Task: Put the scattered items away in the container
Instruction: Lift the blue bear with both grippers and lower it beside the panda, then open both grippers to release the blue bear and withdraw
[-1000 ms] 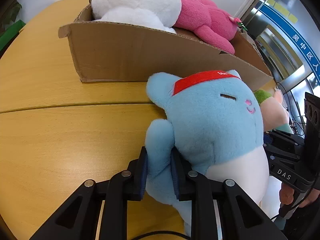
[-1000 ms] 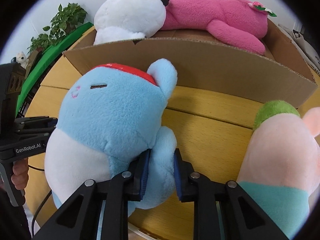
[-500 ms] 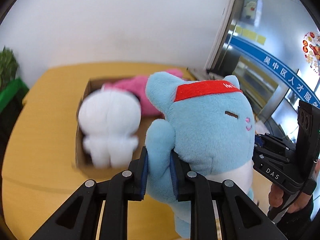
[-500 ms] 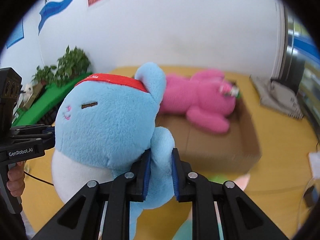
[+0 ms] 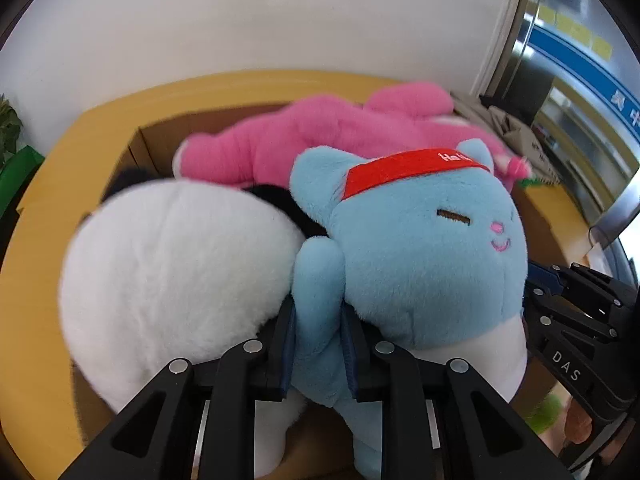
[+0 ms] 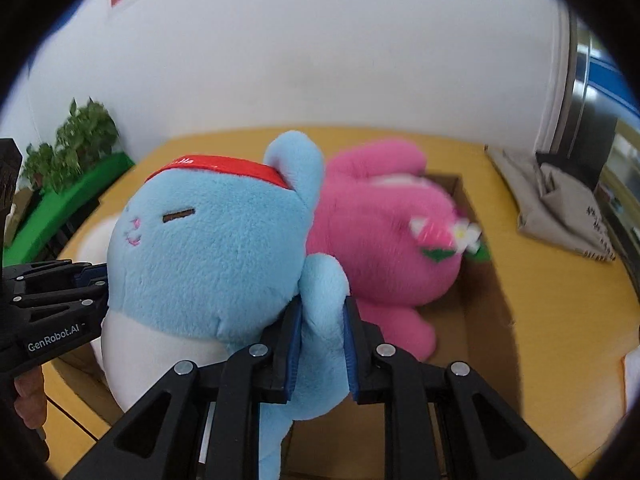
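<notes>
A blue plush cat [image 5: 424, 248] [image 6: 208, 252] with a red headband hangs in the air over the cardboard box [image 5: 160, 140] [image 6: 468, 304]. My left gripper [image 5: 318, 344] is shut on one of its arms, and my right gripper [image 6: 320, 344] is shut on the other arm. Inside the box lie a white plush toy [image 5: 172, 276] and a pink plush toy [image 5: 320, 136] [image 6: 384, 248]. In the left wrist view the right gripper's body shows at the right edge, and the left gripper's body shows at the left edge of the right wrist view.
The box stands on a round wooden table [image 6: 552, 280] near a white wall. A folded grey cloth [image 6: 556, 208] lies at the table's far right. A green plant [image 6: 72, 148] stands beyond the left edge. A green-topped plush [image 5: 544, 412] peeks out low right.
Both grippers lifted the blue cat off the table in front of the box and carried it forward over the box, above the white and pink toys.
</notes>
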Available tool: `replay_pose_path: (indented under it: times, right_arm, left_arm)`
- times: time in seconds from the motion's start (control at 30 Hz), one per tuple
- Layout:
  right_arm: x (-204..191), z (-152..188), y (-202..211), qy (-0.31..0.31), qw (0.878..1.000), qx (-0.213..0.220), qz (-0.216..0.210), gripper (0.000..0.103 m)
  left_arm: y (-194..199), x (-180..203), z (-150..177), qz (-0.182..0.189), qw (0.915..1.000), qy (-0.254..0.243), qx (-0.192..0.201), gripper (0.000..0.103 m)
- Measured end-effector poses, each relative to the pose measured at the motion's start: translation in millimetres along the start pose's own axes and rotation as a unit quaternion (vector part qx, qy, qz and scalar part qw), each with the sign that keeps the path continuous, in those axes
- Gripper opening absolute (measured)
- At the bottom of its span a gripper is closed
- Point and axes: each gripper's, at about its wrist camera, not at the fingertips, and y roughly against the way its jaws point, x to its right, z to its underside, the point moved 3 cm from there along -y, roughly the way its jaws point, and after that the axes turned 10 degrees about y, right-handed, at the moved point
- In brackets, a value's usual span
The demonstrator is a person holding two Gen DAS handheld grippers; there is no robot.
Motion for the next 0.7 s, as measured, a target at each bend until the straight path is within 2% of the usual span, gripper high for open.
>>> replay_pose_path:
  times: [0.07,0.23,0.33,0.37,0.4,0.43,0.47,0.5,0.57,0.63,0.7]
  right_arm:
    - [-3.7,13.5,-20.8,0.003,0.999,-0.032,0.008,0.02]
    - [3.6,19.2,-22.3,-0.012,0.999,-0.047,0.009,0.031]
    - [6.3,25.0,-7.3,-0.013,0.999,-0.041,0.026,0.052]
    - [9.2,27.2,4.1,-0.014,0.999,-0.031,0.034,0.066]
    - [12.4,29.4,16.3,-0.015,0.999,-0.021,0.041,0.076]
    - [11.7,31.6,31.1,-0.011,0.999,-0.008,0.043,0.078]
    - [9.9,33.7,45.0,-0.004,0.999,0.003,0.045,0.078]
    - [6.3,36.3,60.1,0.005,0.999,0.015,0.048,0.078]
    - [-0.4,43.1,85.1,0.016,0.998,0.031,0.053,0.079]
    - [-6.6,53.3,103.7,0.015,0.998,0.038,0.055,0.079]
    - [-11.9,65.9,110.6,0.016,0.998,0.029,0.056,0.079]
  left_arm:
    - [-10.5,5.6,10.2,-0.019,0.9995,-0.026,0.005,0.021]
    - [0.1,1.1,5.8,-0.02,0.9997,-0.015,0.004,0.025]
    - [18.7,5.4,10.0,-0.018,0.9997,-0.009,0.012,0.031]
    - [29.9,7.5,16.9,-0.013,0.9998,-0.005,0.013,0.042]
    - [42.6,10.7,23.2,-0.003,0.9999,0.002,0.013,0.06]
    - [56.7,12.9,29.5,0.002,0.9998,0.008,0.019,0.07]
    - [73.5,12.9,35.6,0.0,0.9992,0.013,0.037,0.087]
    - [89.4,12.8,41.7,-0.001,0.9984,0.018,0.053,0.094]
    - [117.6,12.3,53.9,0.0,0.9961,0.031,0.083,0.103]
    - [143.8,10.9,70.7,0.005,0.9935,0.042,0.106,0.103]
    - [156.6,7.4,85.1,0.004,0.9925,0.047,0.113,0.103]
